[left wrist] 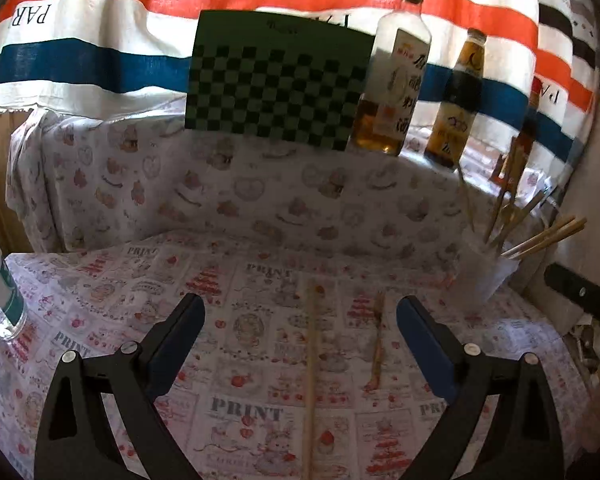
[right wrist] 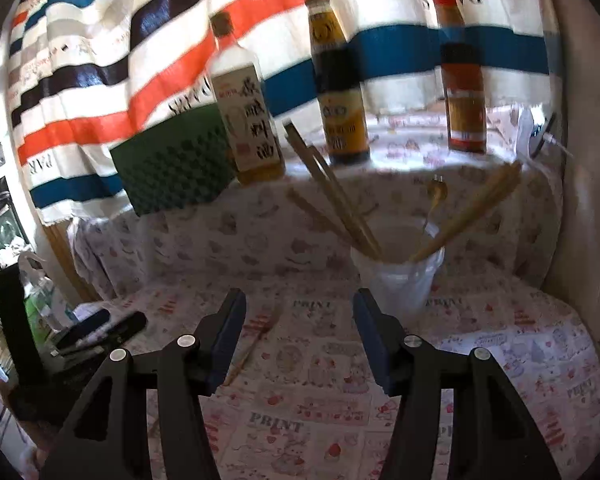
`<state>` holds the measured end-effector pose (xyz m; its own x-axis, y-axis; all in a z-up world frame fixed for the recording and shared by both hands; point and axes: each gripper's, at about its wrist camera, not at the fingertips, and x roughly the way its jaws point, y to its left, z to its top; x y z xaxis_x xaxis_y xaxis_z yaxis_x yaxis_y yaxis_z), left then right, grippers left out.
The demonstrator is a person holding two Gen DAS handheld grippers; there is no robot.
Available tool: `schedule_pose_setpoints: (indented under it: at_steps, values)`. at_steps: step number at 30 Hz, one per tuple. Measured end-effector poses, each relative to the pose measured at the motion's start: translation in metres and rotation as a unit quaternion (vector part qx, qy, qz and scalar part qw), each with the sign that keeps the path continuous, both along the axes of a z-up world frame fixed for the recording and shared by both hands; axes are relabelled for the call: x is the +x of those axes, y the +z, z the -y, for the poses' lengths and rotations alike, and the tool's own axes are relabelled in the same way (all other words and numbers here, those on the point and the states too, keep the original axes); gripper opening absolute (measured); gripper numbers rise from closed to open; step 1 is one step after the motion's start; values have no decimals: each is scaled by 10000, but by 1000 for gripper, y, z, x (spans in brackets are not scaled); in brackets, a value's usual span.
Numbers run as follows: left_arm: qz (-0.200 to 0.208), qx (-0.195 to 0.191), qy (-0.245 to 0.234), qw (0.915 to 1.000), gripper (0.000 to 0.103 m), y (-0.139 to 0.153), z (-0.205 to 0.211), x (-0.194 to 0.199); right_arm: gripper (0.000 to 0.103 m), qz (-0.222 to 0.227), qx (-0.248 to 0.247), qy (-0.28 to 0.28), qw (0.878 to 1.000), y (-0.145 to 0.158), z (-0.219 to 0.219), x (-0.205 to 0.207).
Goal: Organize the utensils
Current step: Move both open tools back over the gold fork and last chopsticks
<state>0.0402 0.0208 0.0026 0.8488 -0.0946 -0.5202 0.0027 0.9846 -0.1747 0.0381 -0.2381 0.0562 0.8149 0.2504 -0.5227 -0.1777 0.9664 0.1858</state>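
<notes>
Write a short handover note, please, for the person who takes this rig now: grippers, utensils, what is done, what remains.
Left gripper: open, empty, over the cloth.
Right gripper: open, empty, facing the cup.
Done: several chopsticks already stand in the cup.
Left: one long chopstick and a shorter wooden utensil lie flat on the cloth between the left gripper's fingers. They look like the next picks for the cup.
</notes>
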Motion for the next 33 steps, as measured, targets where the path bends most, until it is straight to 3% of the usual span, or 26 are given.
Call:
schedule_pose_setpoints:
  at_steps: [6, 11, 16, 23, 30, 33]
  values:
    - [-530, 32, 13, 9986, 96, -21, 1, 11, 58, -372, -469, -181, 9980, -30, -2, 12]
    - [-615, -26, 70, 9981, 96, -25, -4, 14, 58, -931, -63, 38, 9956, -47, 3, 28]
    - [-780, -171, 125, 9967, 96, -28, -10, 19, 58, -858, -396, -149, 9954, -54, -2, 30]
    - [-726, 5, 293, 9969, 96, -26, -16, 20, 58, -950, -596, -73, 9937, -63, -9, 34]
    - [-871, -49, 474, 9951, 96, -34, -24, 27, 58, -1114, -248, 266, 9931, -60, -13, 31]
    - [-987, -78, 559, 9935, 96, -40, -29, 32, 58, -1203, -334, 247, 9919, -57, -21, 36]
